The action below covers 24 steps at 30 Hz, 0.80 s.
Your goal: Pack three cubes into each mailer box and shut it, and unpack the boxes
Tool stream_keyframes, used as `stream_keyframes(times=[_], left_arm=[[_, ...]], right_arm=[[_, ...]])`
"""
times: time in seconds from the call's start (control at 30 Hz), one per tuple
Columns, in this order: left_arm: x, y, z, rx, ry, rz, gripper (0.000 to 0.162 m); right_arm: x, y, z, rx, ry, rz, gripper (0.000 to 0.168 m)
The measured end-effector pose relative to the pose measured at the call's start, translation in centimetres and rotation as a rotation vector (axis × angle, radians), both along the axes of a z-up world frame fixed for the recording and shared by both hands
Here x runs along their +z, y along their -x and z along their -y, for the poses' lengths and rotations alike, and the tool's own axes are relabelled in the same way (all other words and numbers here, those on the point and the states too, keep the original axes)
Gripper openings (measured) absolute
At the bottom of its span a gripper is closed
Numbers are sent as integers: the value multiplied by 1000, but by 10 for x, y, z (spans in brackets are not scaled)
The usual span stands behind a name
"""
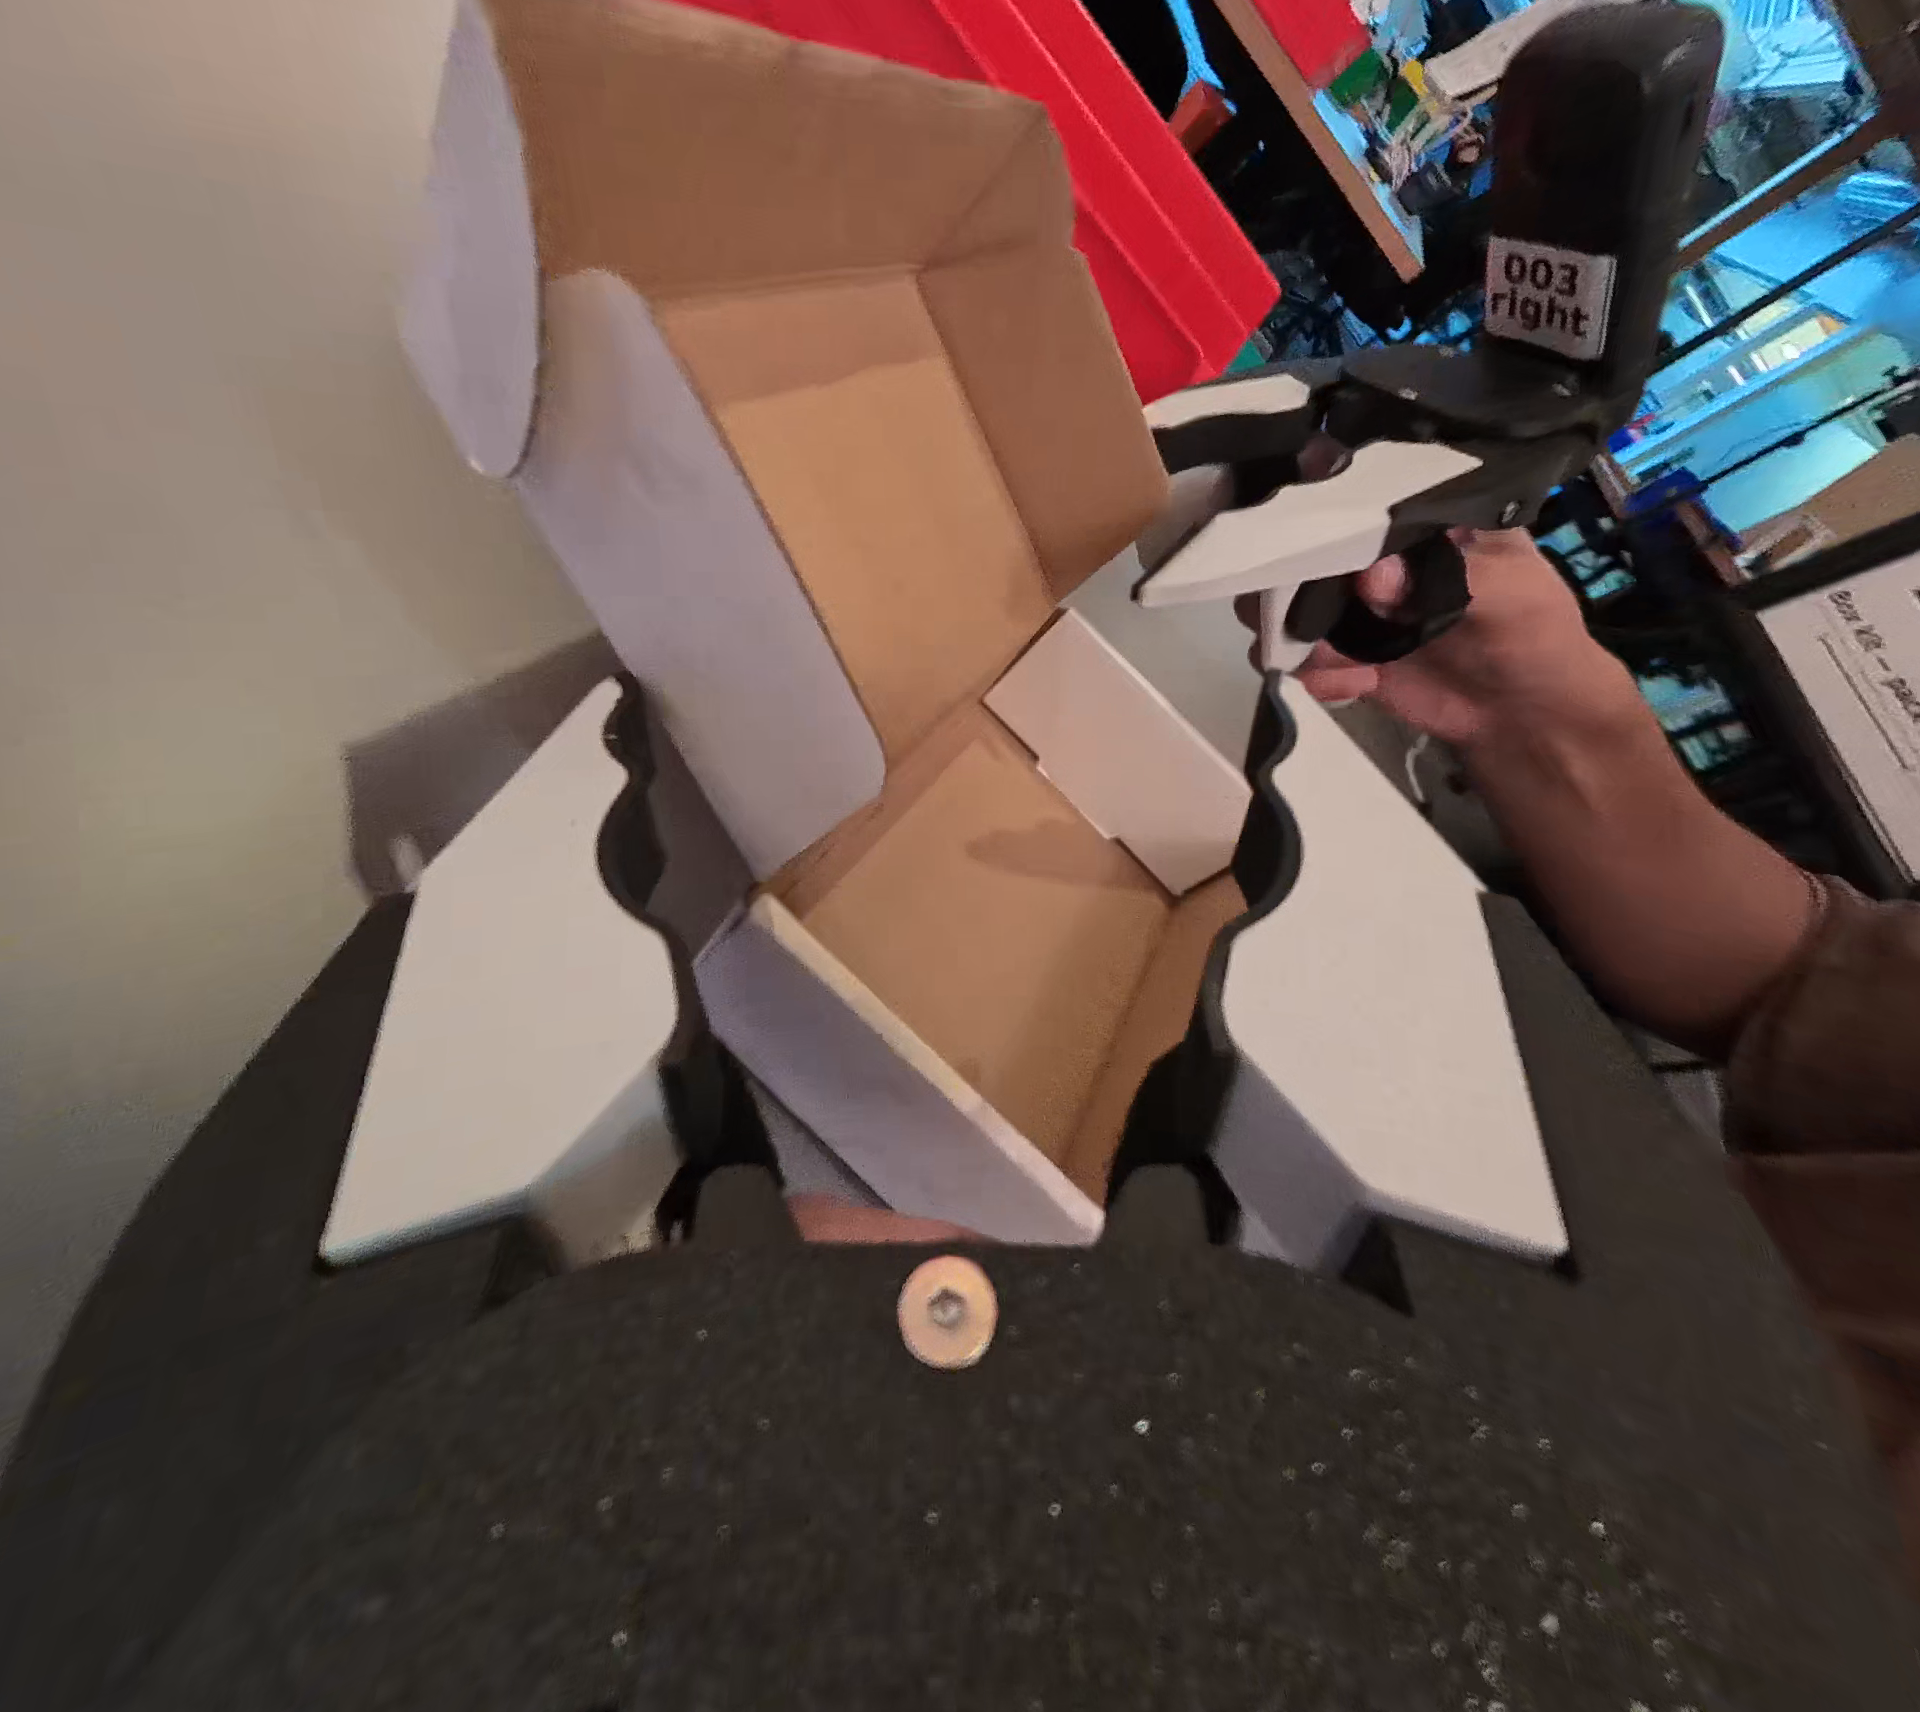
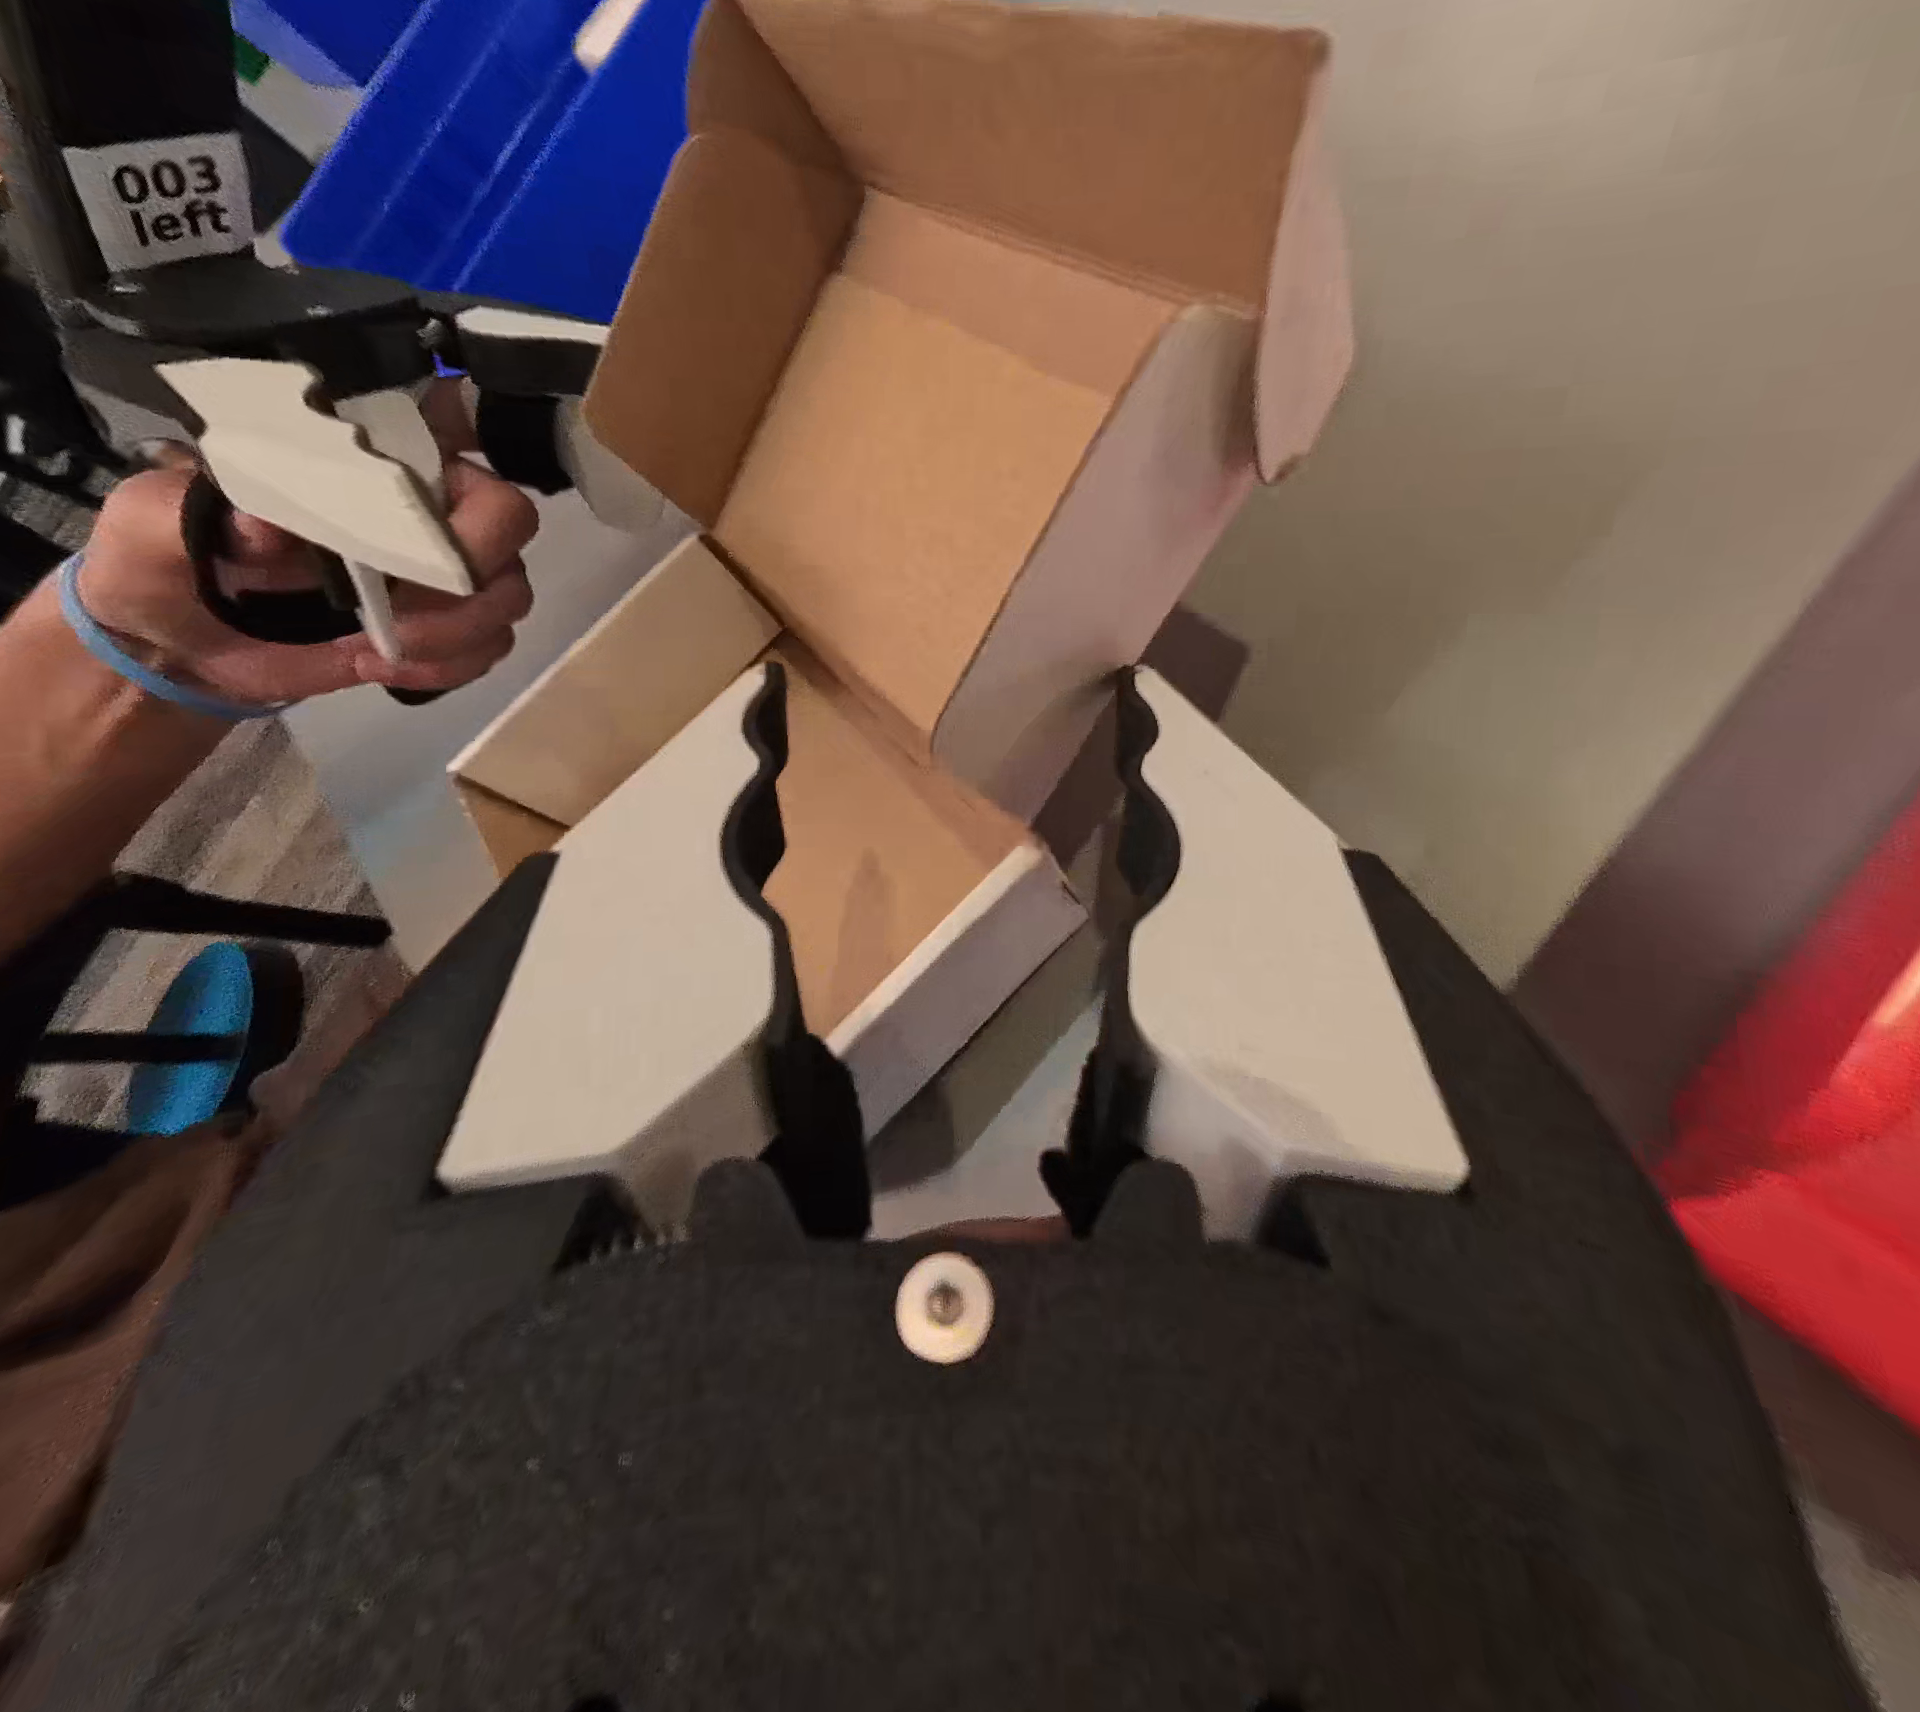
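Mailer box (image 1: pixel 914 623) empty, lid up, tilted — no cubes visible. Left gripper (image 1: pixel 951 831): jaws wide, straddling box base. Right gripper (image 2: pixel 951 841): jaws wide, likewise. Judgement: settle box flat on tabletop (image 2: pixel 1558 208) before loading — steady the lid.

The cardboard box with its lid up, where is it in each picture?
Left wrist view: mailer box sits centre, tray between the near fingers, lid up and left.
Right wrist view: mailer box sits centre, lid up and right.
Shared landmark: its brown lid inside.
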<state>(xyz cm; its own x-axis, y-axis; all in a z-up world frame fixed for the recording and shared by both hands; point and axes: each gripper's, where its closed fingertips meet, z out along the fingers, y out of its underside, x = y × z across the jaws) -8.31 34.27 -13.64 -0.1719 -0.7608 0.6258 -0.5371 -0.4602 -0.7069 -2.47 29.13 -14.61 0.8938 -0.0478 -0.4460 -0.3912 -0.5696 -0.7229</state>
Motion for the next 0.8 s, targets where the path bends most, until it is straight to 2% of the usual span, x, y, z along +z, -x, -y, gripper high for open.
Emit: stream_keyframes(times=[0.03,0.2,0.3,0.47,0.57,0.67,0.8], left_arm=[[5,-5,-5,14,-24,18,110],[33,-12,-23,57,-206,132,104],[22,3,-14,36,-320,147,99],[0,26,-1,-4,-474,75,109],[7,43,-5,45,-564,106,97],[15,48,4,35,-539,137,86],[11,51,20,8,-457,100,93]], right_arm=[[5,-4,-5,-7,-24,36,65],[34,-6,-18,40,-116,271,63],[23,10,-7,93,-88,298,63],[-1,22,10,126,-35,374,63],[8,20,20,106,-47,470,61],[21,25,18,89,-129,534,54],[10,43,21,132,-62,513,58]])
